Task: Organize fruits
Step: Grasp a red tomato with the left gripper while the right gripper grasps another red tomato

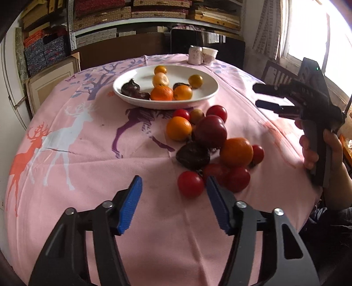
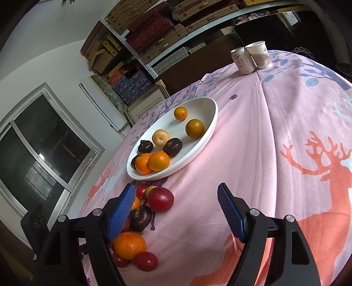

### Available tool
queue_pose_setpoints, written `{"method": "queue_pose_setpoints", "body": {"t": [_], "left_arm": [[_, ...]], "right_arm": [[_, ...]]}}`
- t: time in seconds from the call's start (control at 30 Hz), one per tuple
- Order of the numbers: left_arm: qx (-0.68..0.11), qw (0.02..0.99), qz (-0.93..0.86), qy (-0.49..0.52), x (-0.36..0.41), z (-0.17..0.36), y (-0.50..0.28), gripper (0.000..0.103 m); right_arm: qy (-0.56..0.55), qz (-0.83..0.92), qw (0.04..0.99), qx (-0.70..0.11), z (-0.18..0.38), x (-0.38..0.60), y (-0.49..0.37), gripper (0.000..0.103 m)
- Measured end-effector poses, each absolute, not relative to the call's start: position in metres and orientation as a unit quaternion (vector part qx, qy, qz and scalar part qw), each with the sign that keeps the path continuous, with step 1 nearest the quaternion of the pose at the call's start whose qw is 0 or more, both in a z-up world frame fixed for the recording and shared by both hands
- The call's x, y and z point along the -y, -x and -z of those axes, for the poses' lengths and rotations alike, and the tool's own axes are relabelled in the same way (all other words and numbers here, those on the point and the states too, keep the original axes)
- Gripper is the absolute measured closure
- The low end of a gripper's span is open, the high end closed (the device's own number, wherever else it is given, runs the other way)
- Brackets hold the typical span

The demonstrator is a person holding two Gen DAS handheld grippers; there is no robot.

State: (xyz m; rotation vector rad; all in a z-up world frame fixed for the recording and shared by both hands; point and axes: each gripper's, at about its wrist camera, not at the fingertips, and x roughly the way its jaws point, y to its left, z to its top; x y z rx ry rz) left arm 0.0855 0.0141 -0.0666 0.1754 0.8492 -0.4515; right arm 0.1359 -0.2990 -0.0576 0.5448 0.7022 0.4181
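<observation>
A white oval plate (image 1: 204,96) (image 2: 211,114) sits on the pink tablecloth and holds several oranges (image 1: 161,93) (image 2: 158,160) and dark fruits (image 1: 132,88) (image 2: 172,146). In front of it lies a loose pile of red fruits (image 1: 190,184) (image 2: 161,199), oranges (image 1: 236,152) (image 2: 129,245) and a dark fruit (image 1: 193,155) (image 2: 140,217). My left gripper (image 1: 173,203) is open and empty, just left of the pile. My right gripper (image 2: 176,213) (image 1: 256,95) is open and empty above the table, right of the pile.
A can (image 1: 195,55) (image 2: 243,60) and a paper cup (image 1: 209,56) (image 2: 259,55) stand at the table's far edge. Shelves of boxes (image 1: 132,13) stand behind. A wooden chair (image 1: 277,72) and a bright window are on the right.
</observation>
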Motion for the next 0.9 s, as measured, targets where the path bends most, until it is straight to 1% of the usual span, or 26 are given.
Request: {"method": "queue_pose_setpoints", "body": {"t": [0.03,0.07,0.17,0.27,0.3,0.47,0.57,0.67,0.8,0.87,0.9], "left_arm": [[-0.412,0.880,0.219,-0.091,-0.009,0.070,-0.086,0.058],[-0.413,0.878,0.220,-0.101,-0.005,0.073,-0.086,0.060],[-0.417,0.875,0.217,-0.116,0.003,0.083,-0.088,0.060],[-0.418,0.875,0.219,-0.105,0.004,0.088,-0.093,0.067],[-0.415,0.876,0.223,-0.102,0.004,0.089,-0.093,0.076],[-0.378,0.894,0.228,-0.075,-0.005,0.079,-0.088,0.076],[-0.385,0.892,0.232,-0.046,-0.013,0.080,-0.092,0.076],[-0.391,0.890,0.232,-0.040,-0.014,0.080,-0.095,0.076],[-0.397,0.888,0.229,-0.038,-0.014,0.081,-0.097,0.076],[-0.400,0.887,0.228,-0.035,-0.015,0.082,-0.098,0.076],[-0.400,0.887,0.227,-0.034,-0.015,0.082,-0.098,0.076]], "right_arm": [[-0.266,-0.201,0.881,-0.336,0.058,0.301,-0.136,0.025],[-0.271,-0.202,0.879,-0.336,0.059,0.303,-0.136,0.025],[-0.282,-0.205,0.875,-0.335,0.060,0.307,-0.134,0.025],[-0.283,-0.208,0.874,-0.335,0.060,0.307,-0.132,0.025],[-0.280,-0.206,0.875,-0.336,0.059,0.306,-0.132,0.025],[-0.235,-0.223,0.872,-0.367,0.060,0.289,-0.122,0.025],[-0.194,-0.249,0.866,-0.387,0.062,0.276,-0.106,0.025],[-0.148,-0.265,0.867,-0.396,0.063,0.263,-0.089,0.026],[-0.053,-0.272,0.875,-0.397,0.063,0.236,-0.069,0.026],[-0.008,-0.263,0.880,-0.396,0.062,0.222,-0.064,0.029],[0.008,-0.260,0.880,-0.396,0.062,0.216,-0.064,0.034]]}}
